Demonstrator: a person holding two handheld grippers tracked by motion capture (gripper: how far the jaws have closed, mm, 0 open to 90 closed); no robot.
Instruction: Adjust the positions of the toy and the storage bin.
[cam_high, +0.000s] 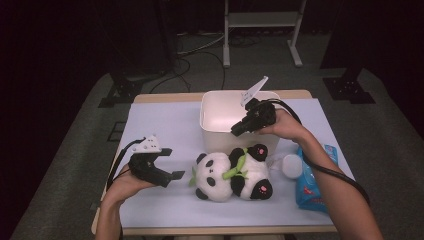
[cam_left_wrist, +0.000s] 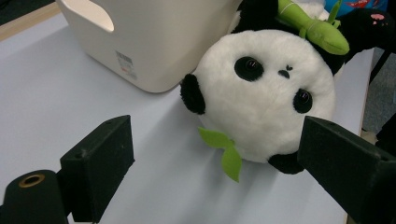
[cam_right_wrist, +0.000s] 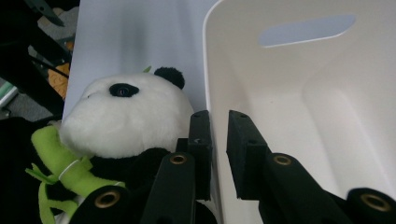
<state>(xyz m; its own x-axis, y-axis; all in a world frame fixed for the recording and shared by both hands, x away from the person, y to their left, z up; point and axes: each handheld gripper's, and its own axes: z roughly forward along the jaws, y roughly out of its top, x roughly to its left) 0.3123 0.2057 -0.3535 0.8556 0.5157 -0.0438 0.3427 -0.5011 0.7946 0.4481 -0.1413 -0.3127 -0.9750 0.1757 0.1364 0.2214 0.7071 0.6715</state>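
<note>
A plush panda holding a green bamboo sprig lies on its back in the middle of the lilac table cover, just in front of a white plastic bin. My left gripper stands open to the left of the panda's head, with nothing between its jaws. My right gripper sits at the bin's near rim. In the right gripper view its jaws straddle the bin wall with a slim gap showing, one outside beside the panda, one inside.
A blue wipes pack lies at the right edge of the table, with a pale rounded item beside the panda's feet. The bin's inside holds nothing that I can see. Bare cover stretches left of the bin.
</note>
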